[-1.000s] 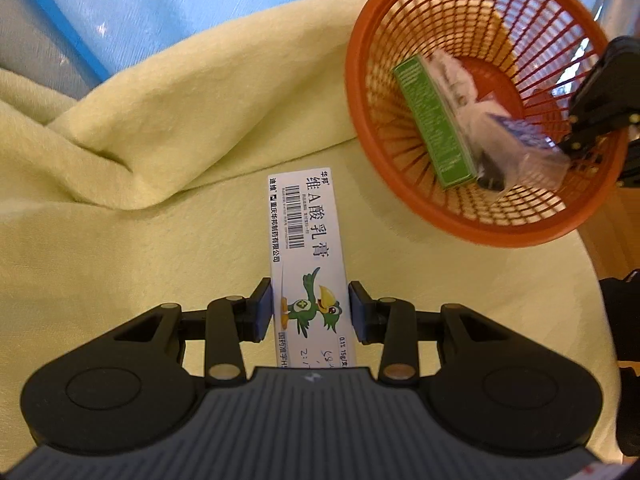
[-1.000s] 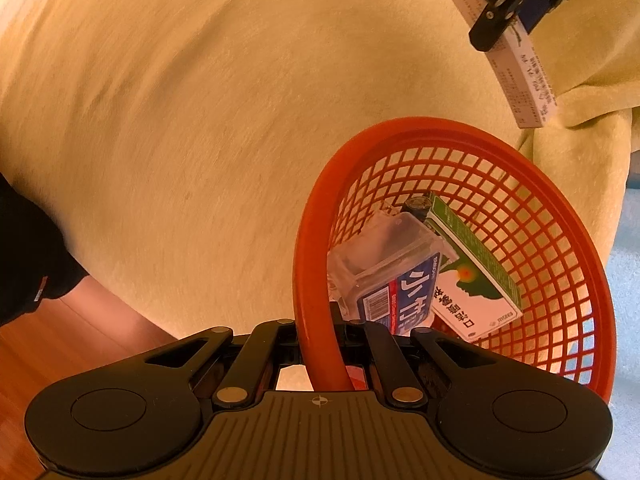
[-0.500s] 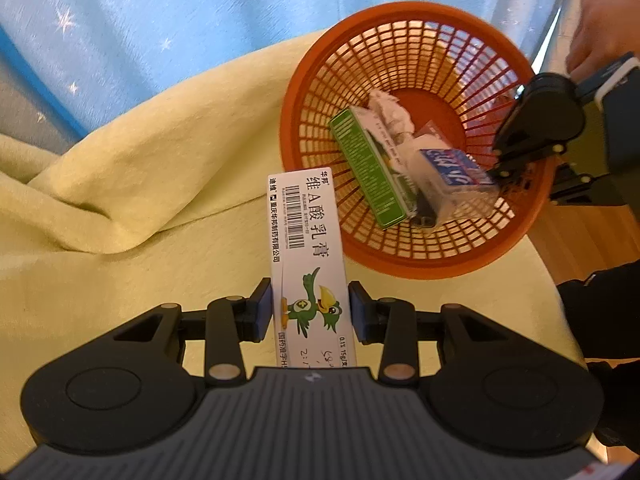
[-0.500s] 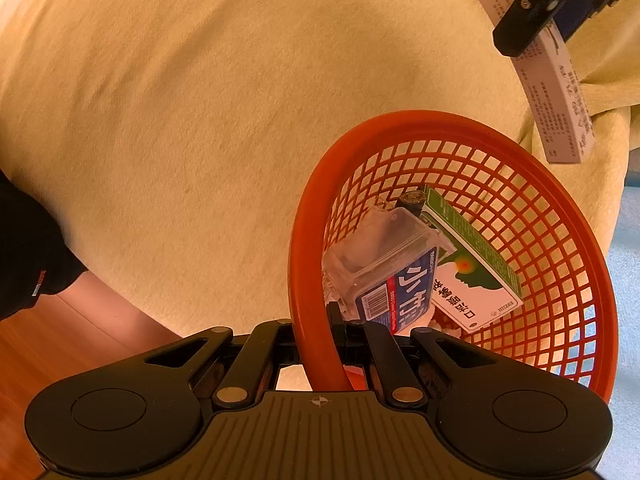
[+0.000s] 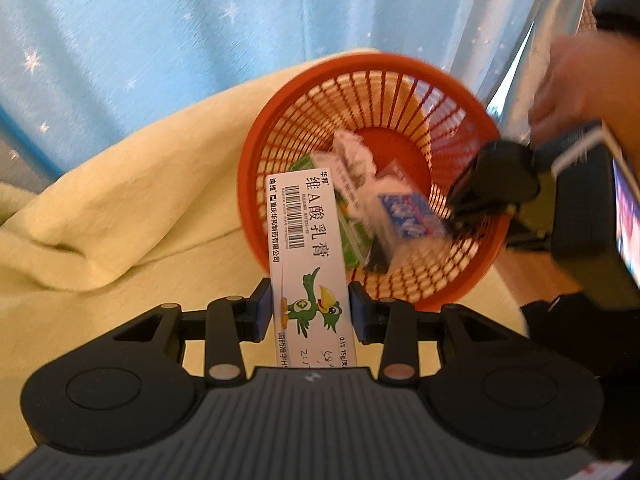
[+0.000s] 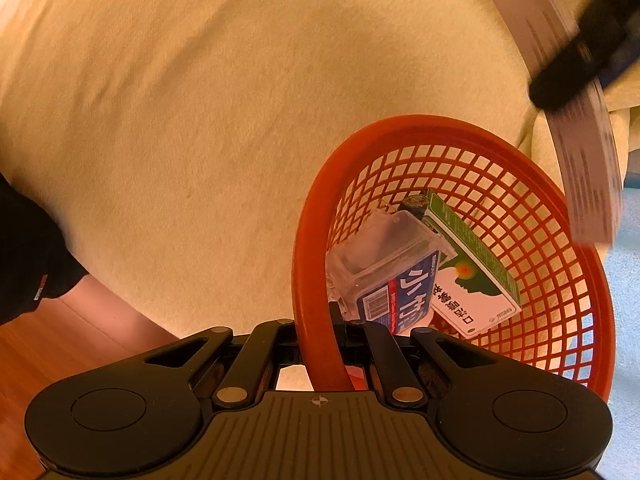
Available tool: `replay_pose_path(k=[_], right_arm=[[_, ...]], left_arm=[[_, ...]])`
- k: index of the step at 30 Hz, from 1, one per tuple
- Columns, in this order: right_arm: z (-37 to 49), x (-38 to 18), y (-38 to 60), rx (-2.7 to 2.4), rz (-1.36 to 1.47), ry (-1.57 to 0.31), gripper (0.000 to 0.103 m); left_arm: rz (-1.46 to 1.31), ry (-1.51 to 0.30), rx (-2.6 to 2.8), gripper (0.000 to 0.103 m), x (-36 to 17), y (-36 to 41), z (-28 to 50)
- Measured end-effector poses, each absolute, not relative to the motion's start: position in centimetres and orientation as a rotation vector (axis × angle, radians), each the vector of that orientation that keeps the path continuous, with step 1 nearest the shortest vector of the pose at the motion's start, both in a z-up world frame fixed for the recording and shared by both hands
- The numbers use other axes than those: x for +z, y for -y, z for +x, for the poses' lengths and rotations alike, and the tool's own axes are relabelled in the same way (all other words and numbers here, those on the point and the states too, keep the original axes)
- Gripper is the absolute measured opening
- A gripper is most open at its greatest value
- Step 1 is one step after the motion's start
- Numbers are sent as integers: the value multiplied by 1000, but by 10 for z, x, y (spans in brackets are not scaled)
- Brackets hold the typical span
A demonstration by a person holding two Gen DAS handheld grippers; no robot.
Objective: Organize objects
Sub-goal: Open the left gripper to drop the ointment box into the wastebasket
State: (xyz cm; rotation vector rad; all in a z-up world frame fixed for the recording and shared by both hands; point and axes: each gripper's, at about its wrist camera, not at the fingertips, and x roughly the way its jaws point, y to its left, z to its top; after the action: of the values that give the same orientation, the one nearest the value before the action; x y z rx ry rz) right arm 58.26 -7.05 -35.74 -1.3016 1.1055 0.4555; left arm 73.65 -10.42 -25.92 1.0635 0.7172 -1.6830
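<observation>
— What has the left gripper (image 5: 311, 307) got?
— Its jaws clamp a long white ointment carton (image 5: 308, 248), its far end over the round orange plastic mesh basket (image 6: 560, 280).
— And the right gripper (image 6: 320, 354)?
— Clenched on the basket's rim; a green-and-white box (image 6: 472, 280) and a blue-labelled clear pack (image 6: 396, 276) lie inside.

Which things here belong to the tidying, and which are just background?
In the job:
- white ointment carton, clamped by left gripper
- orange mesh plastic basket, rim pinched by right gripper
- green-white box
- clear blue-labelled packet

Background:
- yellow blanket
- blue star curtain
</observation>
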Motion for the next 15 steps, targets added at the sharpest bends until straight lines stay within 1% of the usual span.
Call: replay_pose_path(k=[7, 9, 12, 15], right_arm=[[582, -356, 73, 453, -1289, -1101, 0], [582, -357, 72, 453, -1282, -1104, 0], [580, -356, 73, 446, -1275, -1103, 0], [580, -355, 74, 445, -1271, -1102, 0]], left_arm=[[1030, -755, -1789, 35, -264, 149, 711], [946, -769, -1823, 46, -259, 157, 709], [859, -777, -1803, 47, -250, 161, 716], [841, -783, -1733, 47, -250, 154, 731]])
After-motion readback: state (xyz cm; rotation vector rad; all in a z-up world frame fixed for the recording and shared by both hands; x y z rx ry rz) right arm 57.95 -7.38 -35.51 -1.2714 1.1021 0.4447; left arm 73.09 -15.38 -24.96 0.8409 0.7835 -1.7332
